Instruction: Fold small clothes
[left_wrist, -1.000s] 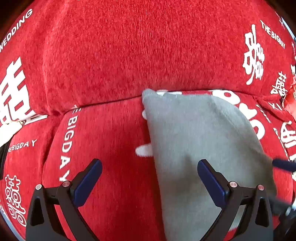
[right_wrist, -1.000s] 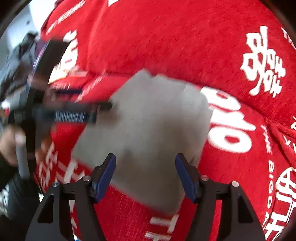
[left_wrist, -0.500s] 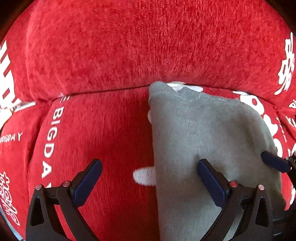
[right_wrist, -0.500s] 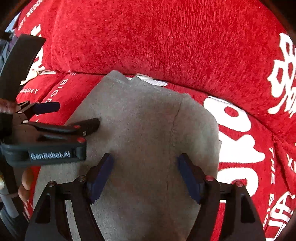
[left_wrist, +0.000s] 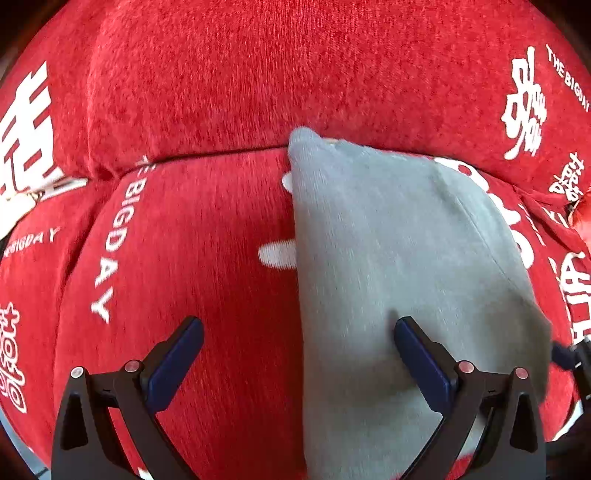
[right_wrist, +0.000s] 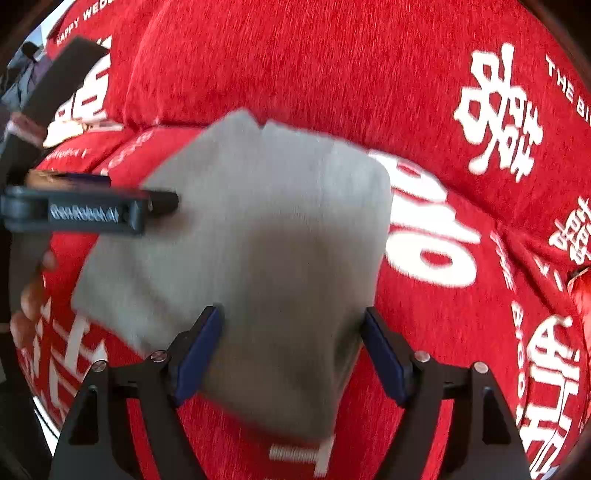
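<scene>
While both tools hover:
Cloth: one grey garment (left_wrist: 399, 266) on one red sofa (left_wrist: 207, 240).
Left gripper (left_wrist: 295, 354): jaws wide, straddling its edge, empty.
Right gripper (right_wrist: 291, 347): jaws just widened, cloth between, ungripped.

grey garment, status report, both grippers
Left gripper open, straddling the garment's left edge. Right gripper open, jaws just widening, over the grey garment. Garment folded, flat on red cover. Nothing in the way.

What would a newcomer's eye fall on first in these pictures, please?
First, the bright red sofa cover printed with white characters and "THE BIG DAY", which fills both views. Next, the folded grey garment lying flat on the seat cushion, its far edge against the backrest. Both pairs of tongs stand open over it: the left tongs straddle its left edge, the right tongs its near end.
</scene>
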